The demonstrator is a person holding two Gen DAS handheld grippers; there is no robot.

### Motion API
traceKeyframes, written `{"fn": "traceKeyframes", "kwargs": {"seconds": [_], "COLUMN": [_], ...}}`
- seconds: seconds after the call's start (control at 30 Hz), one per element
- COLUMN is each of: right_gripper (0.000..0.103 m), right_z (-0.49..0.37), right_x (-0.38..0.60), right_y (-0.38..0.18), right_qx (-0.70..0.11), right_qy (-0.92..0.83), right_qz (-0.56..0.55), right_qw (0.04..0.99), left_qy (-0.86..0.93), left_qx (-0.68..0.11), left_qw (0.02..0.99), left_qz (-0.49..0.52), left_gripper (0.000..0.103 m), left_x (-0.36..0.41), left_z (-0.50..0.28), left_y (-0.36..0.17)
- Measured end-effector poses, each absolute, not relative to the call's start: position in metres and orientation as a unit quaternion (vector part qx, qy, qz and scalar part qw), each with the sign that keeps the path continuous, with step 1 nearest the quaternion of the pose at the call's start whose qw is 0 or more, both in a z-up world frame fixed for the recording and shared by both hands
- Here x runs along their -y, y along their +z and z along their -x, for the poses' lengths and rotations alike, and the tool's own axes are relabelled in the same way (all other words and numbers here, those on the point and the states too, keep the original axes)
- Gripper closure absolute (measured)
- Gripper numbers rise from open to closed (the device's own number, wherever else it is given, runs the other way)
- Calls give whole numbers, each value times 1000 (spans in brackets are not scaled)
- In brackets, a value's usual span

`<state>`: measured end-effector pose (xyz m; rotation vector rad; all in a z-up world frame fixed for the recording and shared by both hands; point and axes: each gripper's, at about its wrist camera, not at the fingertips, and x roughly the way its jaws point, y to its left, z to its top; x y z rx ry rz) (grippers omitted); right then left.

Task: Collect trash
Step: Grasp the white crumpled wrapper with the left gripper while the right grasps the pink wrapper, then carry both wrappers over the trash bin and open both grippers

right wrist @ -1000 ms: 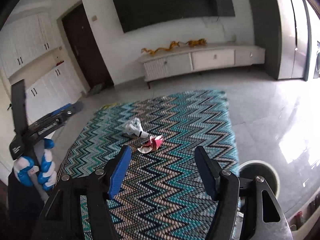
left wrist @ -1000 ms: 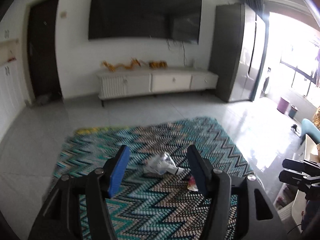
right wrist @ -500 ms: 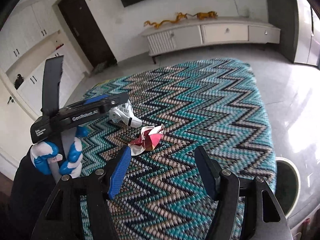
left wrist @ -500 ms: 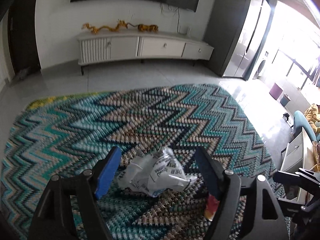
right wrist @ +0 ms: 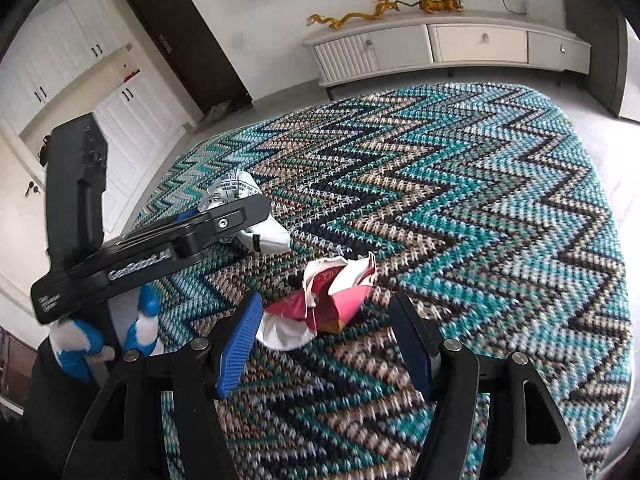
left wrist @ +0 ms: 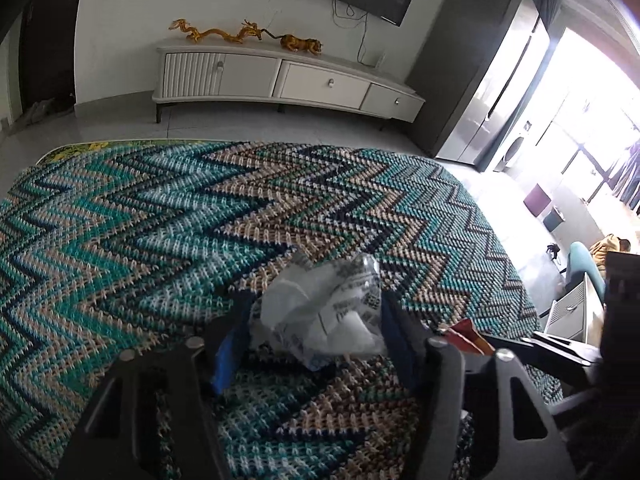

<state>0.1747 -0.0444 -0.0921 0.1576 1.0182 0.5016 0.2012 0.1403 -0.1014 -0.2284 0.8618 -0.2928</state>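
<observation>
A crumpled white printed wrapper [left wrist: 320, 312] lies on the teal zigzag rug [left wrist: 160, 220]. My left gripper [left wrist: 314, 304] has it between its fingers; the jaws are closing and both pads touch its sides. The right wrist view shows that gripper's finger [right wrist: 240, 212] lying across the same wrapper [right wrist: 232, 190], with a blue-and-white gloved hand [right wrist: 100, 340] on the handle. A crumpled red and white wrapper [right wrist: 328, 300] lies on the rug [right wrist: 480, 200] between the fingertips of my right gripper [right wrist: 324, 304], which is open and not pressing it. The red wrapper [left wrist: 466, 334] also shows in the left wrist view.
A low white TV cabinet [left wrist: 280, 76] with golden dragon figures stands against the far wall. A tall dark cabinet [left wrist: 480, 80] is at the back right. A dark door [right wrist: 188, 40] and white cupboards [right wrist: 120, 120] are on the left. Pale tiled floor surrounds the rug.
Both grippers have sunk toward the rug. The left jaws widened, then closed in around the white wrapper. The right gripper has come over the red wrapper at an unchanged opening.
</observation>
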Motion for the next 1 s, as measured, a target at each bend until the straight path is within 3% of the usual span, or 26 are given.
{"fn": "traceKeyframes", "kwargs": {"seconds": [0.07,0.13,0.2,1.0], "right_gripper": [39,51,74,76], "right_z": [-177,-178,-176,17], "right_x": [45,46,48,160], "right_y": [-95,-97,-98,29], "right_qx": [-479,-476,-474,-330], "right_qy": [236,230,232,236], "right_qz": [-77,-78,-84,-93], "right_qw": [842,845,845,909], "left_qy": [-139,-137,-134,-183], "left_qx": [-411,-403,-396,-284], "left_qw": [894,897,900,941], "left_qz": [112,118,122,35], "left_gripper": [51,53,55,57], "left_x": [-146,-150,-151,-59], "left_z": [-195,-187,-177,-2], "left_y": [-99,-94,-89,48]}}
